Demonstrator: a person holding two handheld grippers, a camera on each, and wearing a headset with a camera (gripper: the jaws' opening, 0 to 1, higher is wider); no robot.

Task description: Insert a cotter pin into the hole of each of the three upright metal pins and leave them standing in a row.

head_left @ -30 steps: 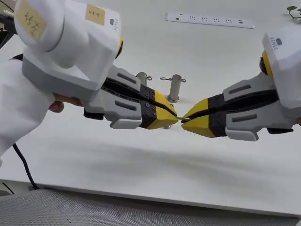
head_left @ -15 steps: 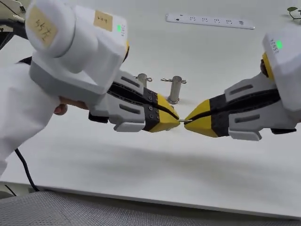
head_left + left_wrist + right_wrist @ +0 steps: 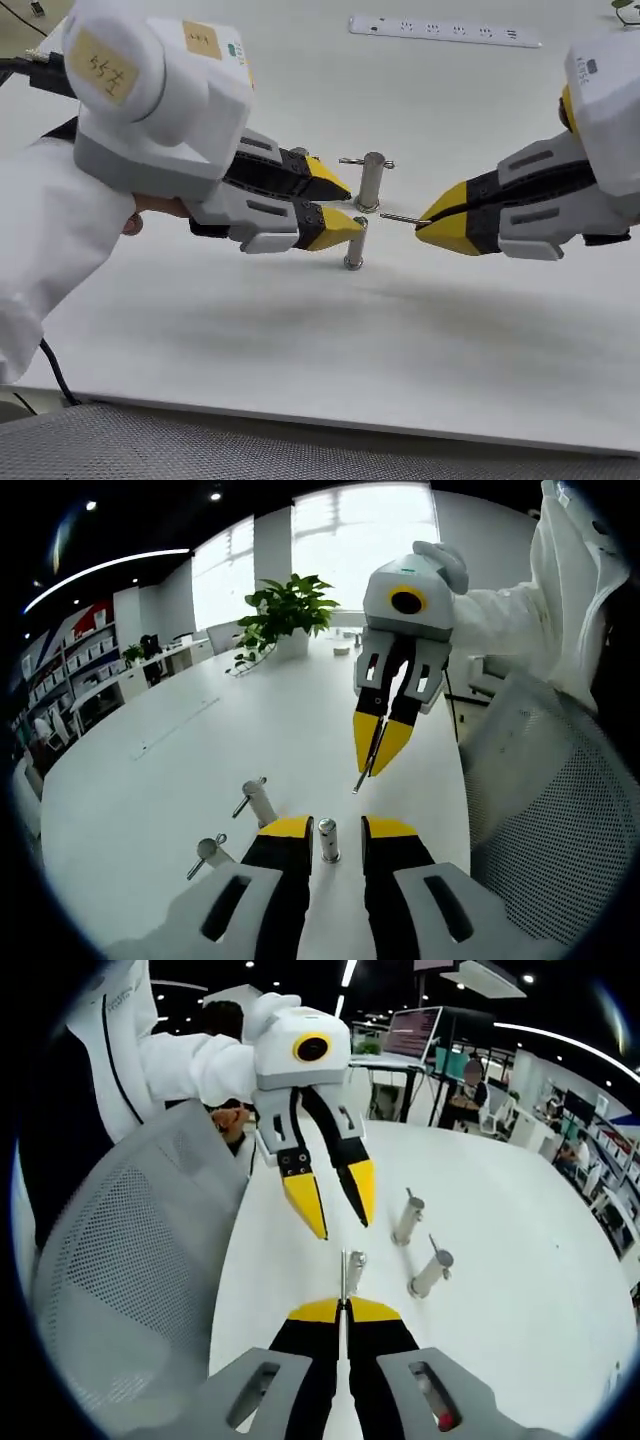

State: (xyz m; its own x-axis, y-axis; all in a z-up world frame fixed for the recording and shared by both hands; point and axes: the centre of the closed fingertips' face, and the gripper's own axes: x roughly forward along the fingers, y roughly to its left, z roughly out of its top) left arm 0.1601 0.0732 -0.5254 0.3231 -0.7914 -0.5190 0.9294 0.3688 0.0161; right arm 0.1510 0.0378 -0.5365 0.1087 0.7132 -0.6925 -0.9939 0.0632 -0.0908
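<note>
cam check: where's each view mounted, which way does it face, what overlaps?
Head view: headset, facing forward and down at the white table; left gripper, right gripper, a white sleeve show.
Left gripper view: on the left gripper, along its open jaws toward the bare pin; right gripper opposite.
Right gripper view: on the right gripper, along its shut jaws and the cotter pin; left gripper opposite.
Shared: all see the bare pin.

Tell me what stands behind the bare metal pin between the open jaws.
Behind it: a second pin with a cotter pin through its top. The open left gripper covers most of a third pin in the head view.
</note>
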